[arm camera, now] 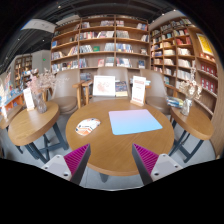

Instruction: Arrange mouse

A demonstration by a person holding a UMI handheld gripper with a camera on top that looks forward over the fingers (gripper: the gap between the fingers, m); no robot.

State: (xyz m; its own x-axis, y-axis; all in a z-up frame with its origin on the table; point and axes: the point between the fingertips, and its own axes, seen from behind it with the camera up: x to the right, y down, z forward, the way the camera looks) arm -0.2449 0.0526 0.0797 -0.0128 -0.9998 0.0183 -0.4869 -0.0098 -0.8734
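A light blue mouse pad (134,121) lies on a round wooden table (110,145), beyond my fingers and a little to the right. A white mouse with dark and orange marks (87,126) sits on the table left of the pad, ahead of my left finger. My gripper (112,160) is open and empty, held above the table's near edge. Its magenta pads (77,158) show on both sides, wide apart, with bare table between them.
Chairs stand behind the table, with white cards (104,86) on their backs. A second round table (30,122) with a vase is at the left. A desk (192,115) is at the right. Bookshelves (100,45) line the far walls.
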